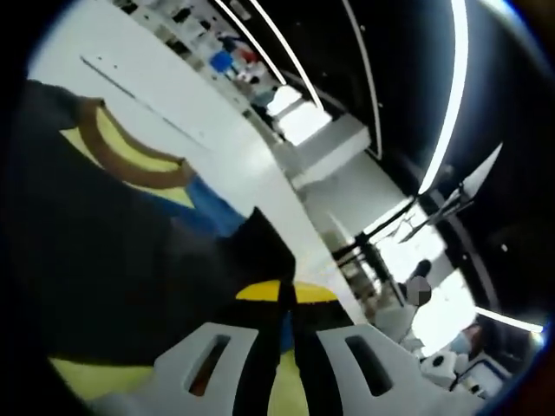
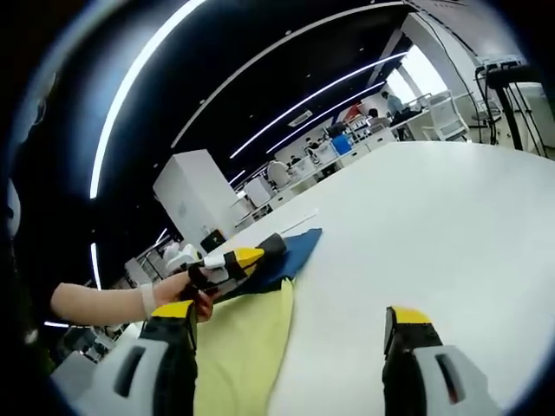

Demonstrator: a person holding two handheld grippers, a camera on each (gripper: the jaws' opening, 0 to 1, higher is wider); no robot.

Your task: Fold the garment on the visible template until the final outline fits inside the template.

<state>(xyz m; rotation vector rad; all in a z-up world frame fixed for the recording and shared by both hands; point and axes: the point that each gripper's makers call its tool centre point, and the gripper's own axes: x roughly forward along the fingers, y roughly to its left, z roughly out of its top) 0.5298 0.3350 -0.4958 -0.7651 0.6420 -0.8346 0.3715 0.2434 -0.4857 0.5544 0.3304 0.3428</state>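
The garment [image 1: 104, 260] is mostly dark, with a yellow panel, a brown curved collar band [image 1: 130, 165] and a blue part [image 1: 212, 208]. It lies bunched on the white table [image 1: 130, 52]. My left gripper [image 1: 288, 292] is shut on a dark fold of it, which runs down between the yellow-tipped jaws. In the right gripper view the garment's pale yellow part [image 2: 243, 347] lies beside my right gripper [image 2: 290, 314], whose jaws stand wide apart and open. Farther off, a hand [image 2: 173, 290] holds the left gripper [image 2: 230, 260] over the blue part [image 2: 295, 251].
The white table [image 2: 434, 225] stretches wide to the right of the garment. A thin straight line [image 1: 130, 87] marks the tabletop beyond the collar. A white cabinet [image 2: 195, 204] stands behind the table, with desks and people [image 2: 381, 104] far off.
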